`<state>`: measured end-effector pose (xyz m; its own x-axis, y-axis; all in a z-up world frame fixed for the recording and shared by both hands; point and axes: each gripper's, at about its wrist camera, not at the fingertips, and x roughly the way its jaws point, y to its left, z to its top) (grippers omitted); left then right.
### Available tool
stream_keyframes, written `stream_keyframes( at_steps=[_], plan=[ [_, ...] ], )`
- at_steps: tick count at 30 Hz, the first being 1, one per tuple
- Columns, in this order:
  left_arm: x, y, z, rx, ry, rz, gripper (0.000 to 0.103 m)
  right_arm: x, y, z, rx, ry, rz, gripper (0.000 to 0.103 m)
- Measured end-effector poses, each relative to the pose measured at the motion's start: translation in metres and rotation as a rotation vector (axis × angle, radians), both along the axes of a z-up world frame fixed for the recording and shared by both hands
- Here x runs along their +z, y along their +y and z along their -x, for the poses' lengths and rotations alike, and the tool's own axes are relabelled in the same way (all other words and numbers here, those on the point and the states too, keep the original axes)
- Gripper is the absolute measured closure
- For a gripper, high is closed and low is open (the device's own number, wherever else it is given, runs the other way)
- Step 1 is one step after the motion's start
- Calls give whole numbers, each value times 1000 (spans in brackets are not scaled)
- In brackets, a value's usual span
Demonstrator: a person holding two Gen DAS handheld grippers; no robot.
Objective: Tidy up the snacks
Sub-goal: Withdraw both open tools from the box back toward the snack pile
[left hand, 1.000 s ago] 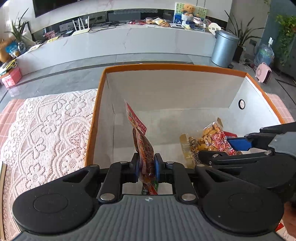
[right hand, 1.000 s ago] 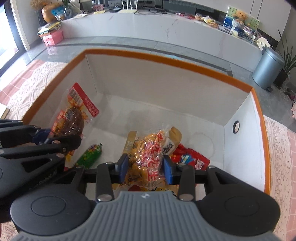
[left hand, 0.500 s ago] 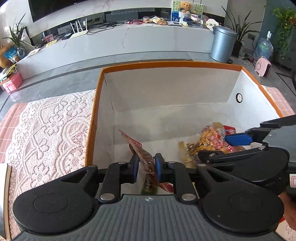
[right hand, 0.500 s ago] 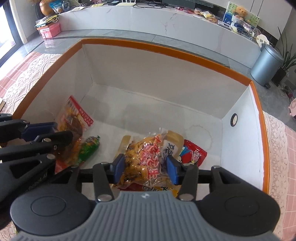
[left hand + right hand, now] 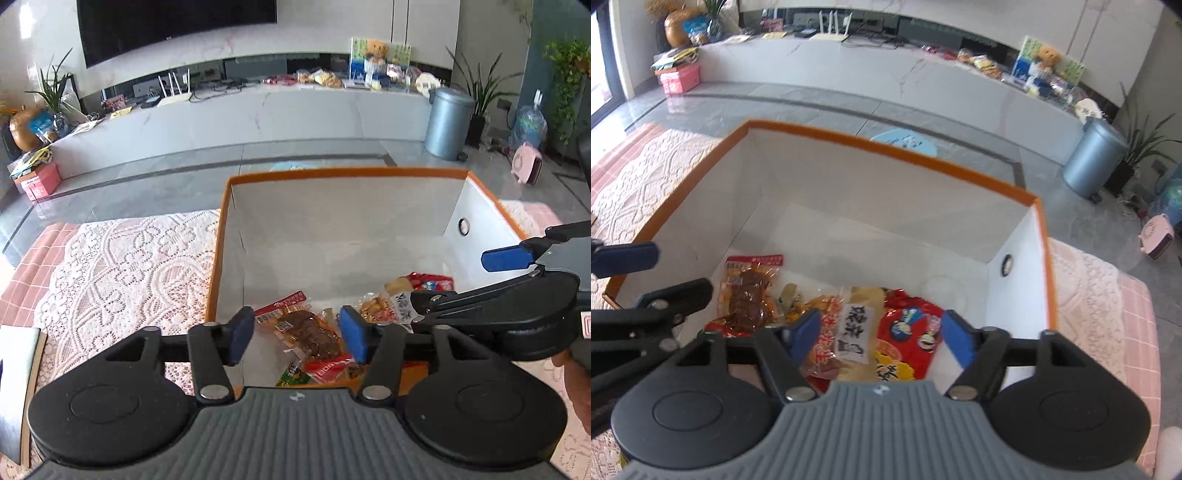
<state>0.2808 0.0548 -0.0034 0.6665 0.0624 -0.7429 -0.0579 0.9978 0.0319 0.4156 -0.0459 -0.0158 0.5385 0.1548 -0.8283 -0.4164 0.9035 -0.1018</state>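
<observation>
A white box with an orange rim (image 5: 347, 172) (image 5: 886, 144) holds several snack packets on its floor. A brown meat snack packet (image 5: 306, 332) (image 5: 748, 295) lies at the near left. A yellow snack bag with a white label (image 5: 855, 325) (image 5: 384, 306) lies beside it, next to a red packet (image 5: 912, 328) (image 5: 430, 280). My left gripper (image 5: 297, 334) is open and empty above the box's near edge. My right gripper (image 5: 879, 334) is open and empty above the yellow bag.
The box stands on a lace cloth (image 5: 122, 266) over a pink checked table. A white-edged object (image 5: 16, 362) lies at the table's far left. Beyond are a grey floor, a long white counter (image 5: 258, 110) and a grey bin (image 5: 448, 122).
Both grippers opened and let go of their packets, which now lie on the box floor. Both grippers have risen and pulled back from the box.
</observation>
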Motion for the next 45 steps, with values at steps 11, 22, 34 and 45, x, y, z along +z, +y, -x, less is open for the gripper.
stream_keyframes(
  at_steps=[11,22,34,45],
  plan=[
    [45,-4,52,48,-156,11,26,45,-34,54,-22,-148,-102,20],
    [74,-28,128,-44,-265,8,19,76,-87,151,-30,-258,-262,11],
    [41,-33,183,-44,-124,103,18,54,-110,258,-96,-333,-316,4],
    [0,0,212,-15,17,215,20,21,-108,296,-164,-264,-229,4]
  ],
)
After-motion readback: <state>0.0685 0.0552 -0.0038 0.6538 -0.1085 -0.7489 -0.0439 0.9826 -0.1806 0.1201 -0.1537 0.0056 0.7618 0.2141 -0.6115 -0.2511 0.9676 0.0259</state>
